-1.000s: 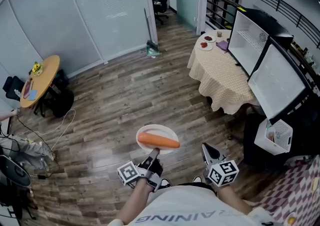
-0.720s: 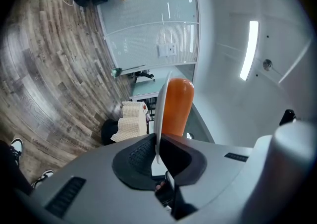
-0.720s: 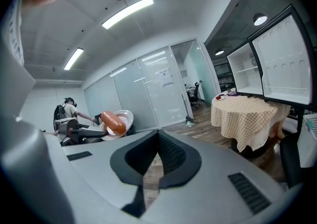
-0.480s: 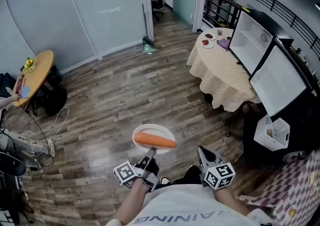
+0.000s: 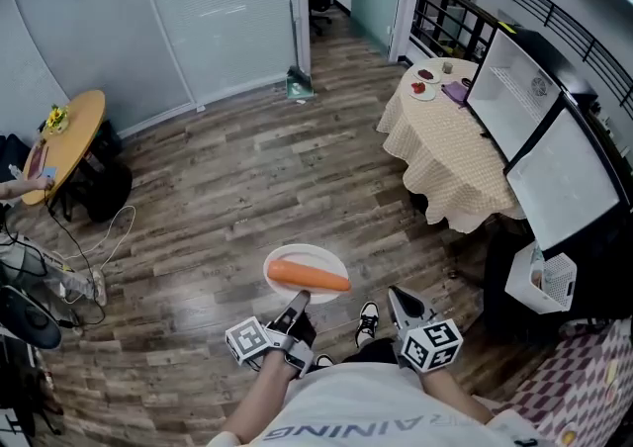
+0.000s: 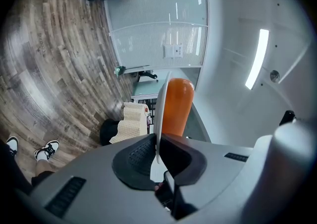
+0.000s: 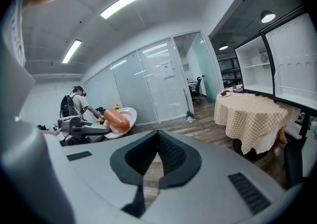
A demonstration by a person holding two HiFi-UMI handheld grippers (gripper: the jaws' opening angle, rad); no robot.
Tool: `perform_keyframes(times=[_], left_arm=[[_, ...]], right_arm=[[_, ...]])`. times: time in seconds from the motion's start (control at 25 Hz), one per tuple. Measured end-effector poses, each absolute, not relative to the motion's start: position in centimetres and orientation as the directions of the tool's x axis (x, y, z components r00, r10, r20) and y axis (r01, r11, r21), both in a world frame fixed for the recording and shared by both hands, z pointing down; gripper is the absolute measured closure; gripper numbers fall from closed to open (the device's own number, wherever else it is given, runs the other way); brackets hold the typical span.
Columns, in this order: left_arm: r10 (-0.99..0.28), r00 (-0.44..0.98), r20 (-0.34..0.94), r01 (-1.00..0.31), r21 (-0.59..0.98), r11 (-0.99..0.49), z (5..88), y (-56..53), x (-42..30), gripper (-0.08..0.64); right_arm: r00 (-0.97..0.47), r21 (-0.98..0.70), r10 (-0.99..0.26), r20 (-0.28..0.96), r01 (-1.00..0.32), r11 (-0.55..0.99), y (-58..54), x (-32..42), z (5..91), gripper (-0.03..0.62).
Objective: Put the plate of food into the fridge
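Above the floor (image 5: 218,188), the left tool (image 5: 300,305) still grips the plate (image 5: 307,253).

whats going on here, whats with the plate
A person carries a white plate with a long orange piece of food on it, pinched by its rim in the left hand-held gripper. The right hand-held gripper is shut and empty. The fridge stands open off to the right, beside a cloth-covered table; the plate is not in it yet.

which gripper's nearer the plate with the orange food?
Left. The left gripper clamps the plate by its near rim; the right gripper, empty, sits apart on its right.
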State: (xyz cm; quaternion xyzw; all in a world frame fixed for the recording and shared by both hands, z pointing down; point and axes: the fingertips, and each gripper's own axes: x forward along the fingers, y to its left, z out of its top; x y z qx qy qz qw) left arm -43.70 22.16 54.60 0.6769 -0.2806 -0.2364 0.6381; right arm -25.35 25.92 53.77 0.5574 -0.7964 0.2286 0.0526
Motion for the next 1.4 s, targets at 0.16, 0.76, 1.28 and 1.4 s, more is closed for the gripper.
perform_keyframes(times=[0.16, 0.76, 1.28, 1.4], left_arm=[[-0.698, 0.715, 0.039, -0.084, 0.996, -0.03, 53.8, 19.1, -43.1, 0.532], [-0.7, 0.713, 0.046, -0.101, 0.994, -0.038, 52.8, 7.5, -32.0, 0.532], [-0.659, 0.75, 0.064, -0.108, 0.994, -0.027, 52.8, 0.5, -23.2, 0.532], [-0.641, 0.764, 0.076, -0.106, 0.994, -0.009, 53.6, -1.0, -22.1, 0.532]], right_arm=[[-0.383, -0.307, -0.865, 0.323, -0.907, 0.287, 22.6, -24.0, 53.1, 0.571], [-0.391, -0.337, -0.869, 0.304, -0.897, 0.286, 11.2, -12.7, 53.0, 0.571], [-0.297, -0.368, -0.902, 0.312, -0.914, 0.173, 6.0, -2.2, 54.9, 0.571], [-0.288, -0.376, -0.906, 0.311, -0.913, 0.161, 4.6, -1.6, 55.6, 0.571]])
